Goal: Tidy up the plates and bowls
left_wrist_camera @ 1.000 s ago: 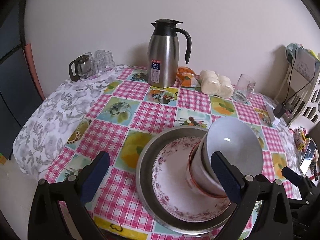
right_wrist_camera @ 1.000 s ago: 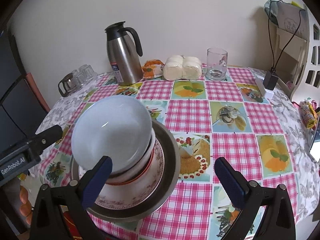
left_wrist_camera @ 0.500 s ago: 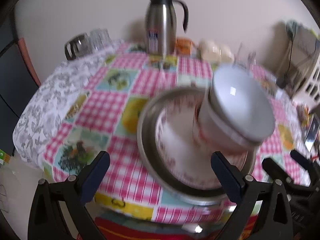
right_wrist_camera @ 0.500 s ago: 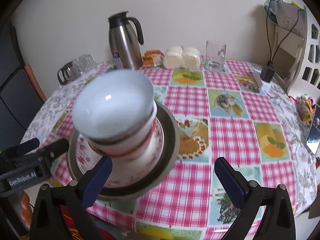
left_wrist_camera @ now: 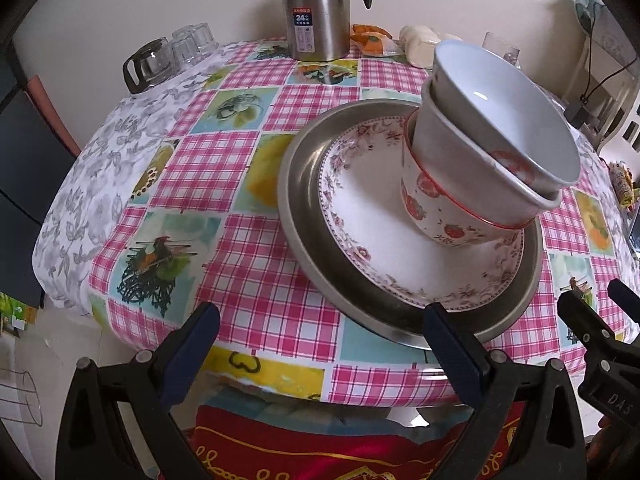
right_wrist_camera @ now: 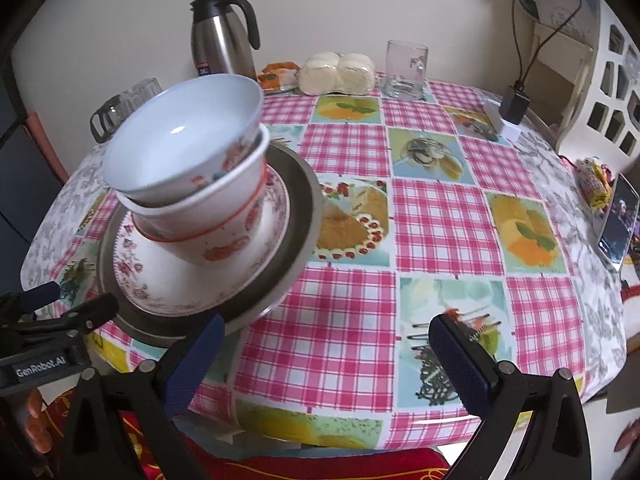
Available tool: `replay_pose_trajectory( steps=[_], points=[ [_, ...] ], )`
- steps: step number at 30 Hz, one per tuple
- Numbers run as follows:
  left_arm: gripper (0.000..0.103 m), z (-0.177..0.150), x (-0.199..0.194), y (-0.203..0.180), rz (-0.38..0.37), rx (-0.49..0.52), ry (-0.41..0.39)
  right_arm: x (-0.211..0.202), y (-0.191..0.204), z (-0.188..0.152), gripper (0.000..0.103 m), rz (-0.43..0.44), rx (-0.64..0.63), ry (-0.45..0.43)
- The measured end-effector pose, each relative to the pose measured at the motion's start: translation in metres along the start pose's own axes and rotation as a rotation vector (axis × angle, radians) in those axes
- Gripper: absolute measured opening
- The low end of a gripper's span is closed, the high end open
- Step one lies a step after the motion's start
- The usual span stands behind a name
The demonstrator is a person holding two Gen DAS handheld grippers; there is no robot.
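1. The left gripper (left_wrist_camera: pixel 320 344) is held with its blue-padded fingers (left_wrist_camera: pixel 192 348) spread wide apart; nothing is clamped between them. The right-hand pad is seen just in front of the near rim of the metal tray (left_wrist_camera: pixel 304 216), but contact cannot be told.
2. The right gripper (right_wrist_camera: pixel 326 354) is likewise held with its fingers (right_wrist_camera: pixel 460 356) well apart and empty; its left-hand pad is placed at the near edge of the same tray (right_wrist_camera: pixel 308 208), and contact cannot be told.
3. A floral plate (left_wrist_camera: pixel 360 216) is seen lying inside the metal tray, and a bowl with red fruit print (left_wrist_camera: pixel 444 220) is set on that plate.
4. A plain white bowl (left_wrist_camera: pixel 508 112) is nested in the printed bowl and is tilted, as is the whole stack.
5. The stack is located at the near edge of the table, on a pink checked tablecloth (right_wrist_camera: pixel 440 208).
6. Farther back, a steel thermos jug (right_wrist_camera: pixel 222 36), a glass mug (right_wrist_camera: pixel 404 64) and wrapped white buns (right_wrist_camera: pixel 340 72) are seen near the wall.
7. A small glass pot with tumblers (left_wrist_camera: pixel 160 60) is placed at the far left.
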State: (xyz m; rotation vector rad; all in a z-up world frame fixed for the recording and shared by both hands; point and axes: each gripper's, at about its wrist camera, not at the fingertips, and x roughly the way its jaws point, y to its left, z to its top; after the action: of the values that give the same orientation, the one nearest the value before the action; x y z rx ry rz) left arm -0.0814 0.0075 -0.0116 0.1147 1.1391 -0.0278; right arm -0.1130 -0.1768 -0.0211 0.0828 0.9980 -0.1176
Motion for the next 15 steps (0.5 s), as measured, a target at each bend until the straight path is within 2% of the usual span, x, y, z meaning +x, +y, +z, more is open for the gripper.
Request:
replay_pose_trajectory(
  steps=[15],
  points=[
    [0.101,-0.0059,0.0021,-0.0017,-0.002,0.015,0.018,-0.0016,-0.0003,-0.0019,0.103,-0.01,0.007,0.006]
  ],
)
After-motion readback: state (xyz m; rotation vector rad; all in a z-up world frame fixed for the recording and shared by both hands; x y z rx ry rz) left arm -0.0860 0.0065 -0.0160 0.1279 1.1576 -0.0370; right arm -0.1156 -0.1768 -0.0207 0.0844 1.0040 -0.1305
